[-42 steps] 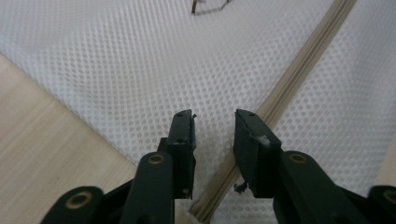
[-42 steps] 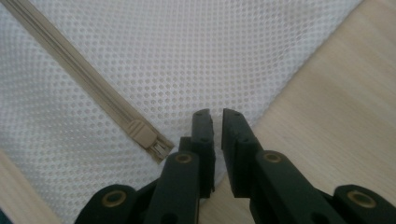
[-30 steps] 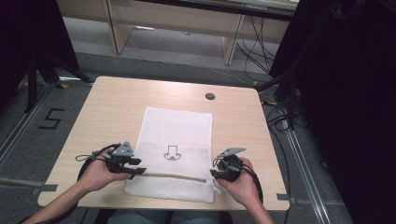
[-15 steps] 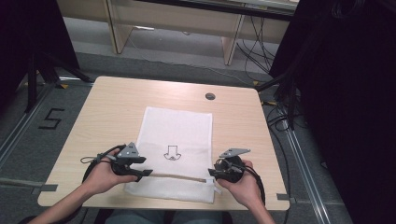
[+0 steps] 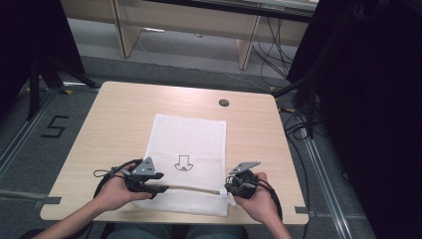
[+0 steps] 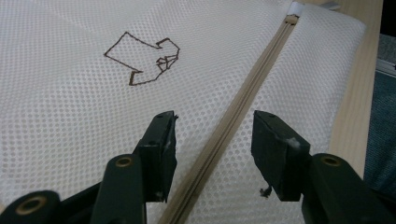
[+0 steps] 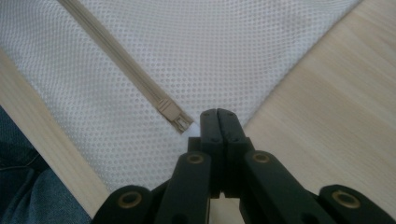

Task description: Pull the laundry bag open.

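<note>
A white mesh bag (image 5: 191, 144) lies flat on the table, with a hand-drawn arrow (image 5: 183, 163) on it and a beige zipper (image 5: 191, 188) running across its near end. My left gripper (image 5: 161, 189) rests at the zipper's left part. In the left gripper view it (image 6: 214, 121) is open, its jaws straddling the zipper (image 6: 261, 70) just above the mesh. My right gripper (image 5: 228, 190) sits at the zipper's right end. In the right gripper view it (image 7: 218, 114) is shut on a small white tab beside the zipper's end piece (image 7: 173, 114).
The wooden table (image 5: 119, 114) has a round cable hole (image 5: 224, 103) at the back right. The bag's near edge lies close to the table's front edge. Cables trail from both grippers. Desks and cables stand on the floor beyond.
My left gripper has slid right, from the bag's left edge onto the mesh over the zipper. The right gripper has stayed at the zipper's end.
</note>
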{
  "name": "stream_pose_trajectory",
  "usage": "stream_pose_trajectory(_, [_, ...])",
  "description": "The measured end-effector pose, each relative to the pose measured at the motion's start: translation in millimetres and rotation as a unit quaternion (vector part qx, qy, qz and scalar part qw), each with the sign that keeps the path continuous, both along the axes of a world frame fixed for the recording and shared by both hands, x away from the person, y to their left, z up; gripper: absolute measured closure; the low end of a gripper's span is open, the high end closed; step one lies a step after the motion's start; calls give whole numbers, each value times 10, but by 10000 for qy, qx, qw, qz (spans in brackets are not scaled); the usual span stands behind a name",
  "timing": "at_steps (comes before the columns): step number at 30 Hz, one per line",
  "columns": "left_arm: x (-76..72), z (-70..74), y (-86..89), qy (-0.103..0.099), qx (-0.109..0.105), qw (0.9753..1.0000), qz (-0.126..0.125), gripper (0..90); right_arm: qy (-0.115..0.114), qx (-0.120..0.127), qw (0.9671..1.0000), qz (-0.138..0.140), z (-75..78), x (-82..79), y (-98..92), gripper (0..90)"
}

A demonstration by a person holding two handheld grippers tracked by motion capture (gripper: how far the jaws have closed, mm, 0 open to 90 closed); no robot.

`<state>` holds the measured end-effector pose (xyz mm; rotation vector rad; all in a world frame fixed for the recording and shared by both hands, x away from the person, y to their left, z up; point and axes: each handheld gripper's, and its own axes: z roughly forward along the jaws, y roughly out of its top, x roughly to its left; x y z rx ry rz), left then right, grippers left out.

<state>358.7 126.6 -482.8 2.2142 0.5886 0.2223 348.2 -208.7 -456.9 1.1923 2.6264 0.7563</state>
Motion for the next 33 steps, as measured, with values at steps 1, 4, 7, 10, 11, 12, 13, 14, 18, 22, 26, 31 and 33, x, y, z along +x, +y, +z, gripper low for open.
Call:
stream_pose_trajectory(1, [-7, 11, -28, -12, -5, 10000, -39, 502, -93, -23, 9999, 124, -21, 14, -7, 900])
stream_pose_trajectory(4, [-9, 29, -107, -97, -25, 9999, -123, 514, 79, -29, 9999, 141, -73, 19, -2, 900])
stream_pose_trajectory(7, [-8, 36, -164, -76, -25, 9998, -200, 522, 154, -30, 9997, 175, -111, 41, -3, 900])
stream_pose_trajectory(10, [-9, 34, -256, -52, -37, 9993, -361, 549, 323, -80, 9993, 163, -148, 64, 22, 900])
stream_pose_trajectory(11, [-13, 37, -274, -51, -5, 9993, -365, 554, 246, -98, 9994, 227, -164, 79, 23, 900])
stream_pose_trajectory(12, [-15, 35, -297, -56, -37, 9991, -420, 556, 253, -122, 9993, 246, -174, 86, 27, 900])
stream_pose_trajectory(13, [-13, 35, -310, -54, -6, 9990, -447, 557, 300, -135, 9992, 229, -187, 89, 34, 900])
stream_pose_trajectory(14, [-21, 33, -334, -36, -50, 9990, -432, 558, 308, -143, 9992, 225, -206, 97, 36, 900])
stream_pose_trajectory(18, [-16, 43, -426, -59, -44, 9985, -543, 563, 407, -132, 9989, 190, -245, 123, 58, 900])
stream_pose_trajectory(22, [-23, 53, -558, -27, -92, 9978, -663, 579, 502, -224, 9985, 47, -253, 115, 98, 900])
stream_pose_trajectory(26, [-9, 32, -683, -18, -21, 9966, -825, 585, 460, -242, 9986, 58, -258, 121, 106, 900])
stream_pose_trajectory(31, [12, -8, -835, 23, -14, 9957, -928, 602, 382, -99, 9991, 162, -274, 144, 86, 900])
stream_pose_trajectory(33, [29, -14, -888, 17, 14, 9954, -955, 609, 329, -130, 9992, 199, -279, 142, 85, 900])
